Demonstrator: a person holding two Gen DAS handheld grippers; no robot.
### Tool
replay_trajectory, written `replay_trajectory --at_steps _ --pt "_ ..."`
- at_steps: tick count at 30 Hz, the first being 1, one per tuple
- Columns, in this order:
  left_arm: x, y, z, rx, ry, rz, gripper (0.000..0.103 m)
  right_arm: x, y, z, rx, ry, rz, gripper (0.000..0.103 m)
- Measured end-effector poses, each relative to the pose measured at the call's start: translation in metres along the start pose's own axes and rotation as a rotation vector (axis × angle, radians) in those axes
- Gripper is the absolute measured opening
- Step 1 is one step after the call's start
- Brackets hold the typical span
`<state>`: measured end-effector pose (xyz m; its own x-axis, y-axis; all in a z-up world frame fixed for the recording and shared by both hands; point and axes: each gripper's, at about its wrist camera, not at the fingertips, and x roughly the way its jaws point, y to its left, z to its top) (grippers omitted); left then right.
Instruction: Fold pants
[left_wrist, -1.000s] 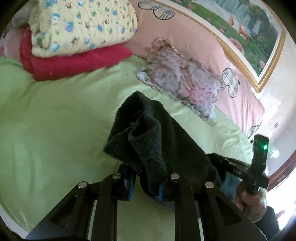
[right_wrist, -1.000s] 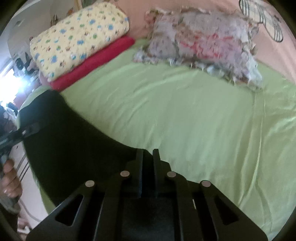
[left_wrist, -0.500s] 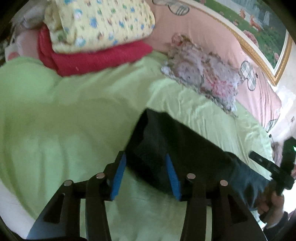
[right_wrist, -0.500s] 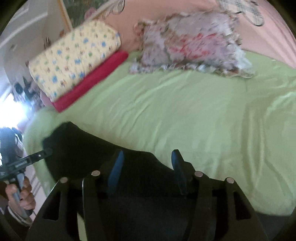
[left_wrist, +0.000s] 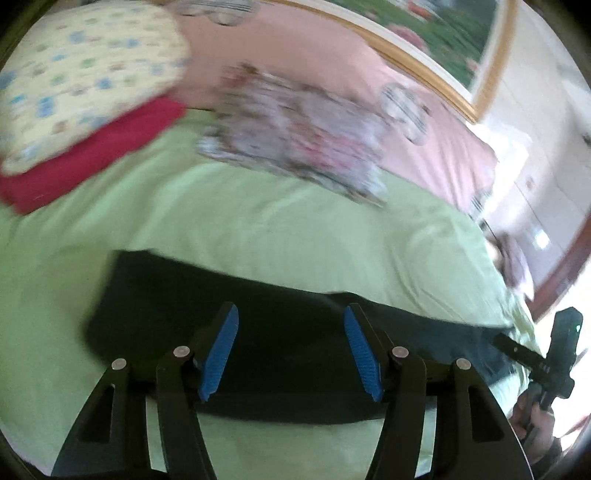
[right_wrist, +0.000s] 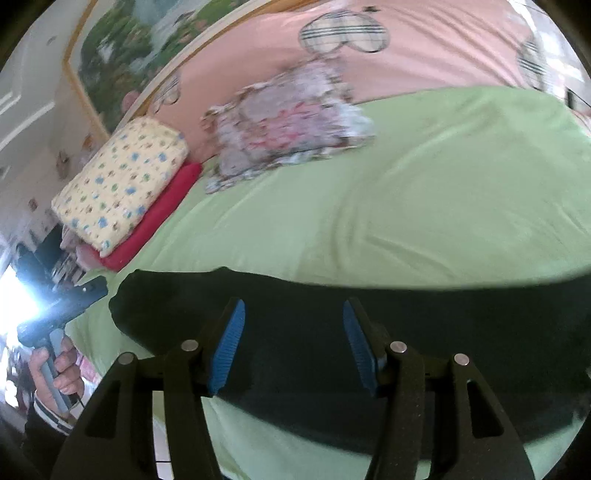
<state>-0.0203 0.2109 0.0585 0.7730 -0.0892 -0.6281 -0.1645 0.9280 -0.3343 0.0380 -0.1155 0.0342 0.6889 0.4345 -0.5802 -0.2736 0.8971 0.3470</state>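
Note:
Dark pants (left_wrist: 170, 306) lie flat in a folded band across the near part of the green bed sheet (left_wrist: 258, 229). They also show in the right wrist view (right_wrist: 424, 325). My left gripper (left_wrist: 290, 347) is open, its blue pads apart just above the pants, holding nothing. My right gripper (right_wrist: 293, 343) is open too, over the other end of the pants and empty. The right gripper's handle shows at the far right of the left wrist view (left_wrist: 554, 354). The left one shows at the left of the right wrist view (right_wrist: 55, 321).
A floral pillow (left_wrist: 295, 136) lies at the head of the bed. A yellow patterned quilt (left_wrist: 81, 77) sits on a red blanket (left_wrist: 92, 158) at the back left. A pink sheet (left_wrist: 314, 62) and a framed picture (left_wrist: 443, 40) stand behind. The bed edge is near me.
Both grippers have opened and let go of the pants, which dropped from a lifted bunch to lie flat on the sheet. Both grippers pulled back a little.

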Motion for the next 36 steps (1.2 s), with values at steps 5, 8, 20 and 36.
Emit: replay_trajectory --at_steps 5,8,20,36 --pt "0.033 -0.063 -0.003 0.115 0.073 -0.105 0.060 -0.044 -0.040 -0.020 0.109 -0.048 -0.076 0.057" --pt "0.048 -0.093 -0.005 0.154 0.096 -0.153 0.061 -0.065 -0.061 -0.032 0.171 -0.074 -0.120 0.057" --pt "0.103 -0.220 -0.008 0.367 0.207 -0.321 0.068 -0.109 -0.122 -0.060 0.359 -0.140 -0.244 0.057" --pt "0.144 -0.296 -0.009 0.541 0.304 -0.388 0.070 -0.109 -0.166 -0.052 0.460 -0.216 -0.239 0.052"
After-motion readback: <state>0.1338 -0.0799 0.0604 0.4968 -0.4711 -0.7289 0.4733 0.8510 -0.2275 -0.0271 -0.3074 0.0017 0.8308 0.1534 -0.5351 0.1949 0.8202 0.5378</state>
